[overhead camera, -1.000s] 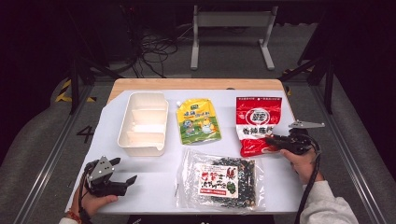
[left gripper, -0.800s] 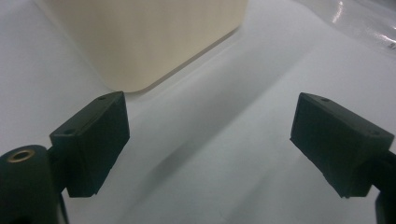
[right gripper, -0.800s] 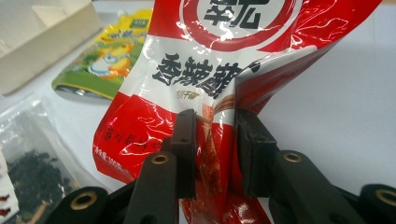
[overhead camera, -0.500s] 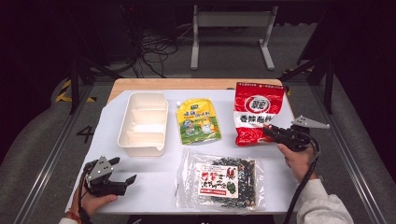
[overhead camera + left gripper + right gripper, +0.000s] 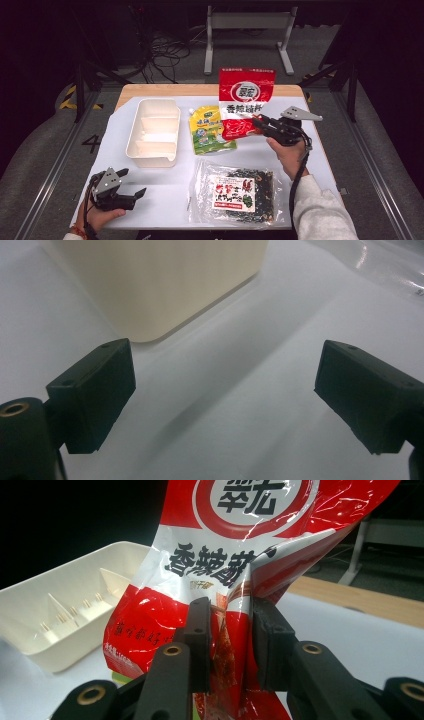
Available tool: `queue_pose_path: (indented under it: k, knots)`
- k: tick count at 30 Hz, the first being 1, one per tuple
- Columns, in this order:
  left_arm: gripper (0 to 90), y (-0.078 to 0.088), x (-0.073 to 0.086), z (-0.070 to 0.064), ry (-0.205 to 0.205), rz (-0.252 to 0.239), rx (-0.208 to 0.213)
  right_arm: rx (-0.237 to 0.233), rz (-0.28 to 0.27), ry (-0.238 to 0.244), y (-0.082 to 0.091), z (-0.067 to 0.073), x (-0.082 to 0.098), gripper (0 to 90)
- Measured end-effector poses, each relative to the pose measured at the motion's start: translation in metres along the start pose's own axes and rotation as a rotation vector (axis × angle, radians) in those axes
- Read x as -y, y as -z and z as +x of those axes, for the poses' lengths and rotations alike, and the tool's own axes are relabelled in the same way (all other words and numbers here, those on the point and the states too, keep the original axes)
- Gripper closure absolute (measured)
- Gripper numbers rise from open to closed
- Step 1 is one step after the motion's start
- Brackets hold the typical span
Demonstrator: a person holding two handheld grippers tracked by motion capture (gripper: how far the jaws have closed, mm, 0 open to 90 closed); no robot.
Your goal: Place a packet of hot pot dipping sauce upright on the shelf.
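The left gripper (image 5: 131, 196) rests at the near left corner of the table (image 5: 165, 200), in the person's left hand (image 5: 102, 216), jaws wide apart with nothing between them. In the left gripper view its two black pads frame bare white table, and the corner of the tray (image 5: 150, 285) stands just beyond the left pad, not touching it.

The tray (image 5: 155, 131), white and divided into compartments, sits left of centre on the table. Just to its right lies the green pouch (image 5: 209, 131), flat. Nearer, in the middle, lies the clear seaweed pack (image 5: 235, 192).

The red bag (image 5: 245, 102) is off the table, held upright and tilted, right of the green pouch, its lower edge hanging over that pouch's right side. The right gripper (image 5: 260, 125) clamps it from the right, near its lower right corner. In the right gripper view the red bag (image 5: 240, 565) rises from between the jaws, the pads pinching a fold of its foil, with the tray (image 5: 65, 615) behind on the left. The right hand (image 5: 287, 155) holds this gripper above the table's right half.
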State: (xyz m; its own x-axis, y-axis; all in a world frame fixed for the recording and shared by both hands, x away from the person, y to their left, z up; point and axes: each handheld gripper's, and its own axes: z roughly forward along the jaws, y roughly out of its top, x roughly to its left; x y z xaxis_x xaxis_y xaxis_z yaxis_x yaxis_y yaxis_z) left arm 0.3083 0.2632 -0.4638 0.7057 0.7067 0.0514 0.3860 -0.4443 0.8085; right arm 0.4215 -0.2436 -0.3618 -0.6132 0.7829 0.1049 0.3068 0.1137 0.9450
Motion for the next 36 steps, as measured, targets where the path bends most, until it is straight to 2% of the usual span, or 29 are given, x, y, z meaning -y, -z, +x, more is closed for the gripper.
queue_pose_path:
  k: [2,6,12,16,24,31,36]
  knots:
    - [9.9,0.0,0.0,0.0,-0.002,-0.005,0.001,0.003,-0.001,0.008,-0.004,0.004,-0.004,70.5]
    - [9.9,0.001,-0.001,-0.002,-0.008,-0.014,0.01,-0.007,-0.022,0.033,-0.024,0.021,-0.022,70.6]
    - [9.9,0.002,-0.001,-0.001,-0.004,-0.019,0.012,-0.022,-0.039,0.046,-0.043,0.035,-0.036,70.6]
    - [10.1,0.004,-0.001,-0.002,-0.004,-0.027,0.022,-0.039,-0.054,0.061,-0.064,0.047,-0.046,70.6]
    - [10.1,0.007,0.002,0.0,0.021,-0.045,0.027,-0.06,-0.067,0.075,-0.094,0.062,-0.055,70.6]
    - [10.1,0.012,0.006,-0.002,0.021,-0.042,0.019,-0.072,-0.06,0.092,-0.118,0.073,-0.06,70.7]
    - [10.1,0.019,0.012,-0.001,0.054,-0.045,0.007,-0.075,-0.06,0.095,-0.135,0.075,-0.065,70.8]
